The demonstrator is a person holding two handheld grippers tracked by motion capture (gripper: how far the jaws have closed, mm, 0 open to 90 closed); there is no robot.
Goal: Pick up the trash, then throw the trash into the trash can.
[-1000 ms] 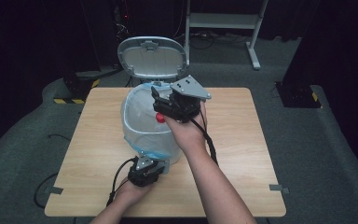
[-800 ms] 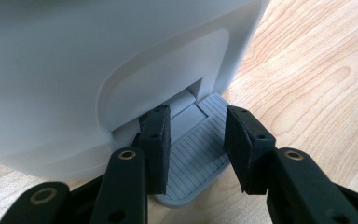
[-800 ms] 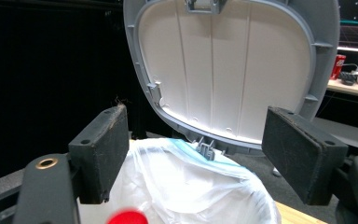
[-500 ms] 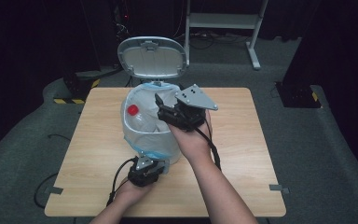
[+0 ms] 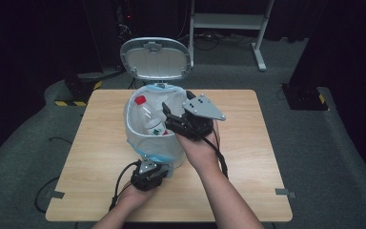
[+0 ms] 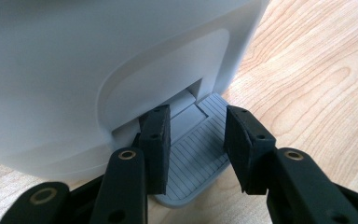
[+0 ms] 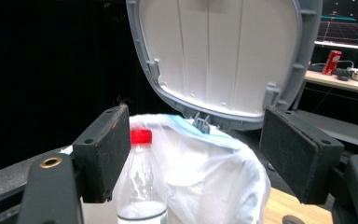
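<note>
Pedal bin [image 5: 138, 138] stands mid-table, lid [image 5: 156, 59] tipped up and back, white liner bag [image 5: 171, 102] folded over the rim. A clear plastic bottle [image 5: 148, 117] with a red cap [image 5: 140, 100] sits inside the bag, leaning: cap up toward the far-left rim, base down toward the near-right side. So its long axis runs slantwise, not upright.

Right gripper [image 5: 171, 117] hangs at the bin's right rim, pointing left across the mouth. Its jaws stand wide apart with nothing pinched; the right gripper view shows the bottle [image 7: 140, 186] low between the two pads, nearer the left pad [image 7: 103, 149], apart from both. The bottle looks let go and resting in the bag.

Left gripper [image 6: 198, 140] is low at the bin's front base. Its jaws are partly spread, straddling the grey ribbed foot pedal [image 6: 200, 158] without squeezing its sides; whether the gripper's underside presses the pedal down cannot be seen, though the raised lid suggests it does. In the high view that gripper [image 5: 148, 174] sits just in front of the bin on the wooden table [image 5: 248, 157].

Key relation: bottle lies left of and below the right gripper's tips, inside the bag, so the right hand is the nearer one. The likely next move is pulling that gripper clear to the right, then easing off the pedal.
</note>
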